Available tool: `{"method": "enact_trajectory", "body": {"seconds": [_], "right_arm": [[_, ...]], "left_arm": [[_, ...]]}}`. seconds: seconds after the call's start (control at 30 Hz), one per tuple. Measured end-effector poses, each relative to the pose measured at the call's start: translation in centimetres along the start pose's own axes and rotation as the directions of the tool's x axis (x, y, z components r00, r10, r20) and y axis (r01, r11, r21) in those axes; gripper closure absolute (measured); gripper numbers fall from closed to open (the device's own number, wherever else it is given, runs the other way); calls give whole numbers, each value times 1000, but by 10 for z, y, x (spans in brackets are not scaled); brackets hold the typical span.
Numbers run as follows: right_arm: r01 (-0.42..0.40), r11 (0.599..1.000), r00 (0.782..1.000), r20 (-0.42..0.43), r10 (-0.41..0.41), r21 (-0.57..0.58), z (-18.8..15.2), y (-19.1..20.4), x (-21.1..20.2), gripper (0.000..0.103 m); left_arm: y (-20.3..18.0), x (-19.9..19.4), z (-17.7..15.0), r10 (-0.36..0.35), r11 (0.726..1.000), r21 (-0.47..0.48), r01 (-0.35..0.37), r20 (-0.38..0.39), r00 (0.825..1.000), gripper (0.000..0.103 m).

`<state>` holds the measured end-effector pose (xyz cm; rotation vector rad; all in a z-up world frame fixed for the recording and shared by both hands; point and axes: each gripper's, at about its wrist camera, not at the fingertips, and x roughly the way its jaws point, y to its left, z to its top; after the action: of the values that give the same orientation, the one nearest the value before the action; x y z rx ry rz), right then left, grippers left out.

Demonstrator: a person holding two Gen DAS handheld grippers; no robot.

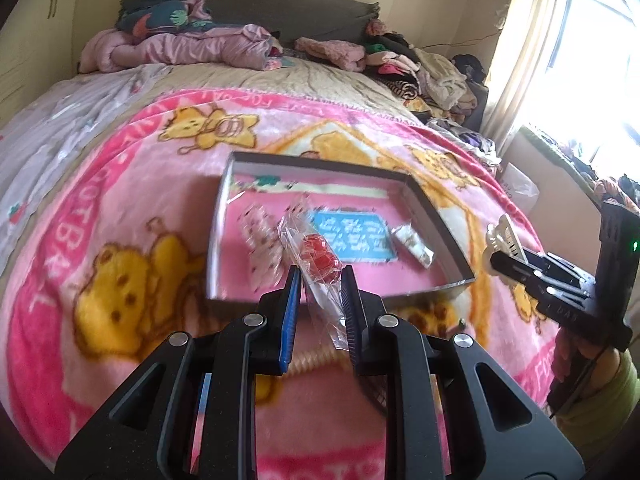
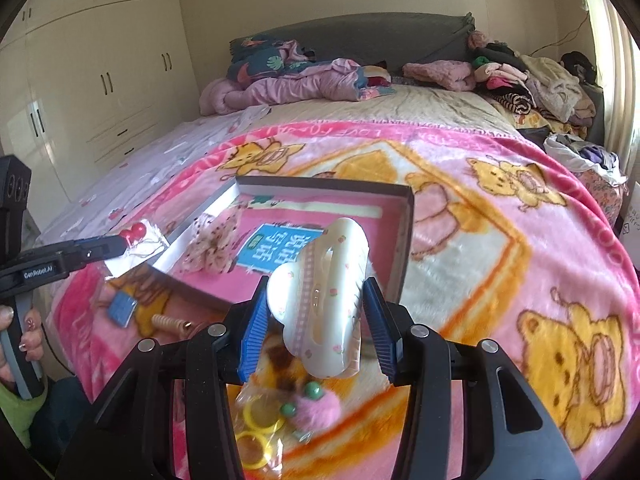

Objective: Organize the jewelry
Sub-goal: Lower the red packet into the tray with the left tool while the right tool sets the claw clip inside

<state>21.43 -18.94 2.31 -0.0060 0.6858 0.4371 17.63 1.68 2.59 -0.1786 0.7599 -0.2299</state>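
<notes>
- Box is lying ahead of and below both grippers on the pink blanket, open side up; we're judging both loads are going in there.
- Left gripper is pinching a clear packet with red beads inside. Fingers are narrow, pads pressing on the wrapper. The packet's long axis is running along the fingers, its far end sticking out over the box's near wall.
- Right gripper is holding a white hair claw, fingers closed on its sides. The claw's long axis is running roughly along the fingers, top end leaning toward the box.
- Both hands are looking about equally near the box; the left one is already hanging over the near edge, so we're guessing it drops first.
- Already in the box: a spotted bow, a blue card and a small white piece by the right wall.
- Only the right view is showing what's still loose on the blanket: yellow rings, a pink pompom with green beads, a small blue card and a ribbed beige clip.
- Only the left view is showing the white piece in the box; in the right view the claw is covering that corner.
- Each view is also catching the other gripper side-on, confirming both are loaded.
</notes>
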Motion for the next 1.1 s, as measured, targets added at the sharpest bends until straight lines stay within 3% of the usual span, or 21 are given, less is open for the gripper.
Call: {"method": "enact_trajectory", "body": {"seconds": [0.43,1.1], "right_arm": [[71,997,997,-20,-71,0,15,-13,29,59],[136,990,987,-86,-138,-27,46,-28,97,59]], "left_arm": [[-22,46,32,-103,993,50,103,-5,995,89],[-26,116,15,-266,961,51,272,-96,959,89]]}}
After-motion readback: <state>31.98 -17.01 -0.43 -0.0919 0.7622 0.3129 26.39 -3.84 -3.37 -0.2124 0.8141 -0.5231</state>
